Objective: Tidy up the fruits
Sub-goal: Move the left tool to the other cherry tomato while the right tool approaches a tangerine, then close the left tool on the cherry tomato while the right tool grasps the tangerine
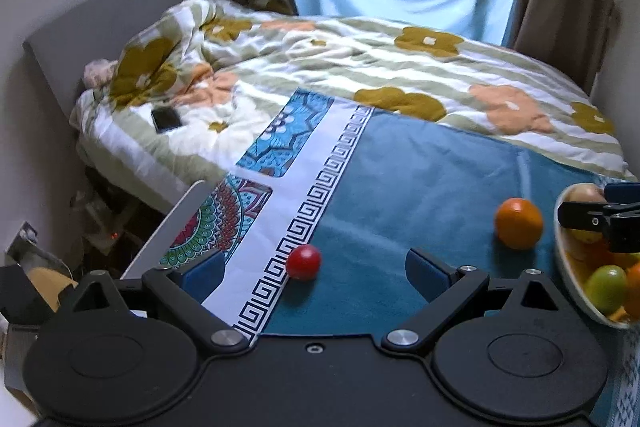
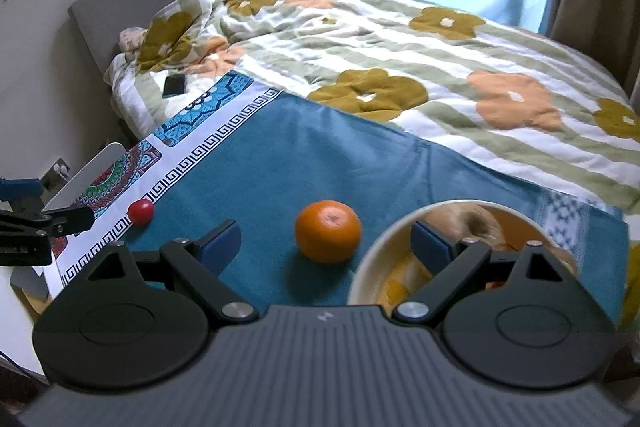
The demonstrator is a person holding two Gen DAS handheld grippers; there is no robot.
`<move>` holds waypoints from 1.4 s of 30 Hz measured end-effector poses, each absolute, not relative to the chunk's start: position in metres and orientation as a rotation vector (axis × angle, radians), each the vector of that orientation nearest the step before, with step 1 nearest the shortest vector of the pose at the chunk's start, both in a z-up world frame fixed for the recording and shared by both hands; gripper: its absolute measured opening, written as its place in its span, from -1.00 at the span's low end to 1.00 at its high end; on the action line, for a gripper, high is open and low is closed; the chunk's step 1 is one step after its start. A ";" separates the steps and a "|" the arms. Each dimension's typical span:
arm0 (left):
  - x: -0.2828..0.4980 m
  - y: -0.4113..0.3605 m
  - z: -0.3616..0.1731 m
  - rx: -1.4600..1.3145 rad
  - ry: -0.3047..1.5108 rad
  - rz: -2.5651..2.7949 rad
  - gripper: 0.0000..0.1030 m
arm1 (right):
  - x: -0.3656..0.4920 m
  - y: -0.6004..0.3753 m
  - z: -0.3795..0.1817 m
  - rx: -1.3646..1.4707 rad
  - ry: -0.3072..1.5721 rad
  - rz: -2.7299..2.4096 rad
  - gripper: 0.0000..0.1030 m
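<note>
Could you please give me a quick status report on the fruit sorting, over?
Left gripper and right gripper open, empty. Red fruit and orange loose on cloth; bowl part-filled. Path unobstructed.

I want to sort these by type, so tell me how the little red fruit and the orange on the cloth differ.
The red fruit is clearly smaller than the orange. The red fruit is glossy and smooth; the orange is matte with a dimpled top. The red fruit rests at the edge of the white patterned border, while the orange sits on the plain teal cloth, close to the bowl. Both are round, lie loose outside the bowl, and neither is held by a tool.
</note>
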State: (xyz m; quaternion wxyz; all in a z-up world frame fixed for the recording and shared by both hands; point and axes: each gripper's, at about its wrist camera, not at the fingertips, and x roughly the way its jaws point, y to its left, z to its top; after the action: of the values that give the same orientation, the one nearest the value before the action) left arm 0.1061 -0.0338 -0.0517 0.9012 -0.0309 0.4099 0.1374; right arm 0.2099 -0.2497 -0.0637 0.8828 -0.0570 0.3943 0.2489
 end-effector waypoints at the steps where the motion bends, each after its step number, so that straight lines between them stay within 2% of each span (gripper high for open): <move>1: 0.110 -0.030 -0.056 -0.072 0.859 0.283 0.92 | 0.214 -0.245 -0.066 -0.128 0.828 0.521 1.00; 4: 0.121 -0.024 -0.067 -0.062 0.892 0.269 0.89 | 0.227 -0.232 -0.076 -0.154 0.854 0.526 1.00; 9: 0.139 -0.018 -0.088 -0.024 0.959 0.253 0.72 | 0.247 -0.215 -0.095 -0.183 0.905 0.520 1.00; 12: 0.150 -0.012 -0.102 -0.027 1.001 0.241 0.58 | 0.256 -0.208 -0.105 -0.206 0.930 0.511 1.00; 14: 0.156 -0.008 -0.110 -0.030 1.026 0.235 0.39 | 0.261 -0.205 -0.111 -0.221 0.943 0.502 1.00; 19: 0.165 -0.006 -0.123 -0.013 1.054 0.231 0.33 | 0.272 -0.203 -0.124 -0.256 0.979 0.484 0.94; 26: 0.172 -0.009 -0.129 -0.015 1.082 0.215 -0.10 | 0.279 -0.207 -0.135 -0.253 1.018 0.491 0.75; 28: 0.170 -0.010 -0.129 -0.014 1.081 0.215 -0.12 | 0.279 -0.207 -0.135 -0.258 1.017 0.493 0.75; 31: 0.169 -0.009 -0.129 -0.017 1.077 0.218 -0.34 | 0.278 -0.206 -0.135 -0.262 1.017 0.498 0.75; 34: 0.169 -0.009 -0.129 -0.021 1.075 0.217 -0.34 | 0.277 -0.206 -0.135 -0.262 1.021 0.508 0.74; 39: 0.167 -0.009 -0.129 -0.026 1.075 0.216 -0.35 | 0.277 -0.207 -0.139 -0.238 1.048 0.513 0.53; 42: 0.165 -0.011 -0.129 -0.027 1.074 0.219 -0.35 | 0.274 -0.208 -0.139 -0.234 1.044 0.510 0.48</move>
State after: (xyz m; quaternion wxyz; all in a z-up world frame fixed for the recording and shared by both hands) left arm 0.1647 -0.0109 -0.1289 0.8534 -0.0130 0.5107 0.1040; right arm 0.2745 -0.2077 -0.1388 0.8295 -0.1104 0.4918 0.2403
